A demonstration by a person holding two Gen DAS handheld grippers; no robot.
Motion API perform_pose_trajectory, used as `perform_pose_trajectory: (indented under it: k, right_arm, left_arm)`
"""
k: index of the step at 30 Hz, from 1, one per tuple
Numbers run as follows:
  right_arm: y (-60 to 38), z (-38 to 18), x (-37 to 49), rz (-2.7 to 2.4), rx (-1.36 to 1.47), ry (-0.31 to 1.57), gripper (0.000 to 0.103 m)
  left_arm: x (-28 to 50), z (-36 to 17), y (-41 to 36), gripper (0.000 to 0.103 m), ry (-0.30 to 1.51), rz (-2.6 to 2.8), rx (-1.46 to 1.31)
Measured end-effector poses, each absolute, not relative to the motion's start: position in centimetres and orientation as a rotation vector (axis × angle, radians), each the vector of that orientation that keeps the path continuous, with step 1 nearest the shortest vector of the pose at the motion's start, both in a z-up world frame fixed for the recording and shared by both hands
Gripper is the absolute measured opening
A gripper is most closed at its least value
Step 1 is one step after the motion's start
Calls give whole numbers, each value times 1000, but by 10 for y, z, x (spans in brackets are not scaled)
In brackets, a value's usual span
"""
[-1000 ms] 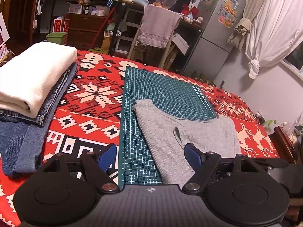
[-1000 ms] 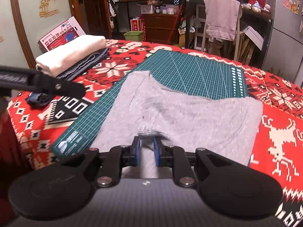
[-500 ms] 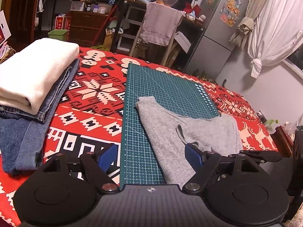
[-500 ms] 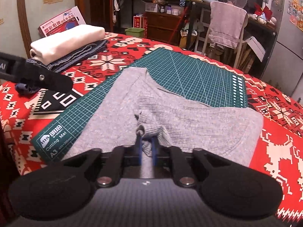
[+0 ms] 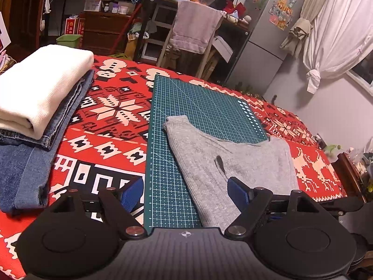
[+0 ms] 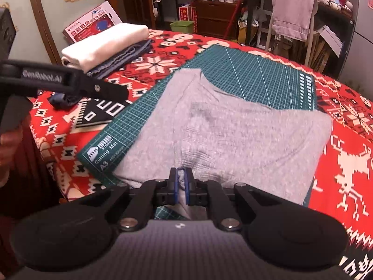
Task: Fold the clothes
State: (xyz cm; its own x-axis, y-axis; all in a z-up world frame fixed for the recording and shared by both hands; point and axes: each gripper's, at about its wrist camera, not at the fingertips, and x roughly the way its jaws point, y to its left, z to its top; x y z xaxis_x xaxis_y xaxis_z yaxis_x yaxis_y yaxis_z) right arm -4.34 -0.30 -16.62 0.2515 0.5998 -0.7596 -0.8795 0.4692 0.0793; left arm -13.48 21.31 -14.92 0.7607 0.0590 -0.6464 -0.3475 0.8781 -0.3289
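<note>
The grey garment's [image 6: 233, 135] near edge is being pinched by the right gripper [image 6: 180, 182]; the left gripper's [image 5: 185, 192] jaws are being held spread.

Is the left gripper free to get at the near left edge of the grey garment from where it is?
Probably yes. The left gripper is open and empty, the grey garment lies flat just ahead on the cutting mat, and nothing sits between them.

Each gripper was matte black: the left gripper [image 5: 185, 192] and right gripper [image 6: 179, 182] had blue finger pads [image 5: 236, 192], two round discs, silver pivot screws and a ribbed grey housing. One arm bore white "GenRobot.AI" lettering [image 6: 39, 77].
</note>
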Motion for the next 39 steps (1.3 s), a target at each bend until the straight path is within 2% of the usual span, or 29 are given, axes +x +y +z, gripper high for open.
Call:
perform_pose_trajectory:
  k: [5, 9, 11, 16, 19, 20, 21, 22, 27, 32, 35, 39]
  right_arm:
    - [-4, -164, -43, 1037, -371, 803, 6]
    - [-8, -162, -47, 1022, -360, 789, 7]
    - [-11, -164, -51, 1015, -368, 785, 7]
    - [-18, -168, -58, 1003, -365, 791, 7]
    - [-22, -168, -55, 997, -340, 800, 7]
    - [-22, -167, -54, 999, -332, 805, 7]
    - [-21, -167, -53, 1005, -326, 810, 6]
    - [-20, -166, -52, 1010, -316, 815, 2]
    - [-14, -163, -50, 1043, -255, 830, 1]
    - [-9, -174, -46, 1047, -246, 868, 2]
    - [-19, -170, -42, 1046, -198, 875, 11]
    - [-40, -157, -32, 1020, -110, 877, 11]
  left_arm:
    - [-117, -150, 210, 74, 619, 107, -443]
    - [-82, -159, 203, 54, 643, 33, -375]
    - [-67, -164, 199, 49, 674, 0, -364]
    - [-39, -179, 203, 49, 732, -16, -386]
    - [-32, -185, 205, 29, 749, -23, -394]
    - [-31, -186, 206, 9, 753, -26, -403]
    - [-29, -187, 207, 4, 757, -29, -413]
    - [-31, -186, 208, 4, 745, -25, -416]
    - [-40, -171, 213, 3, 671, 13, -398]
    - [-31, -184, 219, 3, 743, 62, -390]
    - [-32, -187, 220, 4, 740, 64, -413]
    - [-33, -187, 223, 6, 741, 66, -451]
